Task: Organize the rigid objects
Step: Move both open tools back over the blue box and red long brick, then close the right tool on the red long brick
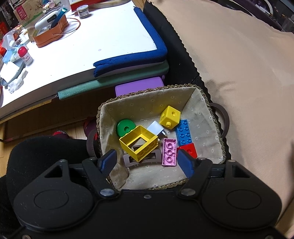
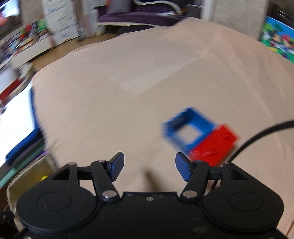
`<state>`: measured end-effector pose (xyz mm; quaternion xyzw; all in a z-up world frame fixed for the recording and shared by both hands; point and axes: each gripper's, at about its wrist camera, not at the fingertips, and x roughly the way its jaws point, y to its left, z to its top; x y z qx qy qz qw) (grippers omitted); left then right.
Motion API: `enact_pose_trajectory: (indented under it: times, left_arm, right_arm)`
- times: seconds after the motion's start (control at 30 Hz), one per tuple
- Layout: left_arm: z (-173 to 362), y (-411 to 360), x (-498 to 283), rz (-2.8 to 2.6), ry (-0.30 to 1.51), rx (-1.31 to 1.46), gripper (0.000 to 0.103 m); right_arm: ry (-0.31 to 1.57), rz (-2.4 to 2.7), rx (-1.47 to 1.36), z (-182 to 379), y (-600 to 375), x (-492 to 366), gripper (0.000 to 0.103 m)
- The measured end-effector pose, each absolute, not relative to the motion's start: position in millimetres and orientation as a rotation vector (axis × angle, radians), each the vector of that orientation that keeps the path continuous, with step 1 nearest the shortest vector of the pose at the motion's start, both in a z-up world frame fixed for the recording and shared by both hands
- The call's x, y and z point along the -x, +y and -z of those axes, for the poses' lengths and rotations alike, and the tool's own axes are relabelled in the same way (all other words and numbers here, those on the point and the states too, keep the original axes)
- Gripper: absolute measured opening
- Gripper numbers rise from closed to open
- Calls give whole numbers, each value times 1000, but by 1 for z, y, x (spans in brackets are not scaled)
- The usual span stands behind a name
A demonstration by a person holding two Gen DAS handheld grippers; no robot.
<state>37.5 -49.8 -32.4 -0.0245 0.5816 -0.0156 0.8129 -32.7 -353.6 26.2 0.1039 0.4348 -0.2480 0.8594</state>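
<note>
A woven basket (image 1: 218, 128) with a flowered lining holds several toys: a yellow open frame brick (image 1: 138, 144), a yellow cube (image 1: 170, 117), a green ring (image 1: 125, 127), a pink brick (image 1: 169, 152), a blue brick (image 1: 183, 132), a red brick (image 1: 189, 149), a white plug (image 1: 156, 128) and a brown hair clip (image 1: 128, 159). My left gripper (image 1: 148, 163) is open and empty above the basket's near side. In the blurred right wrist view a blue frame brick (image 2: 189, 126) and a red brick (image 2: 214, 144) lie on the beige cloth (image 2: 137, 82). My right gripper (image 2: 149, 166) is open and empty, left of them.
A white table (image 1: 91, 46) with blue padded edging stands at the left, with an orange box (image 1: 49, 35), a jar (image 1: 83, 12) and a small bottle (image 1: 25, 56) on it. A purple box (image 1: 139, 87) sits behind the basket. A black cable (image 2: 261, 136) crosses the cloth at the right.
</note>
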Motion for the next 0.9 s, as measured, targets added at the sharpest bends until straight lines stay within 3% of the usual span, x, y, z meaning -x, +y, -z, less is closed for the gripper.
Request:
enact_pose_trajectory:
  times: [0.23, 0.33, 0.63, 0.7, 0.9]
  left_arm:
    - [35, -57, -37, 31, 1248, 13, 68]
    - [36, -60, -37, 31, 1252, -2, 75]
    - [39, -71, -36, 51, 1258, -54, 76]
    - [40, -73, -35, 64, 1260, -56, 76]
    - [40, -83, -33, 99, 1257, -78, 76]
  right_arm:
    - [876, 685, -240, -37, -432, 67, 63]
    - [871, 707, -223, -37, -455, 78, 68]
    - [841, 443, -72, -21, -455, 100, 85]
    - [818, 388, -29, -17, -445, 101, 95]
    - [767, 261, 15, -8, -432, 100, 98]
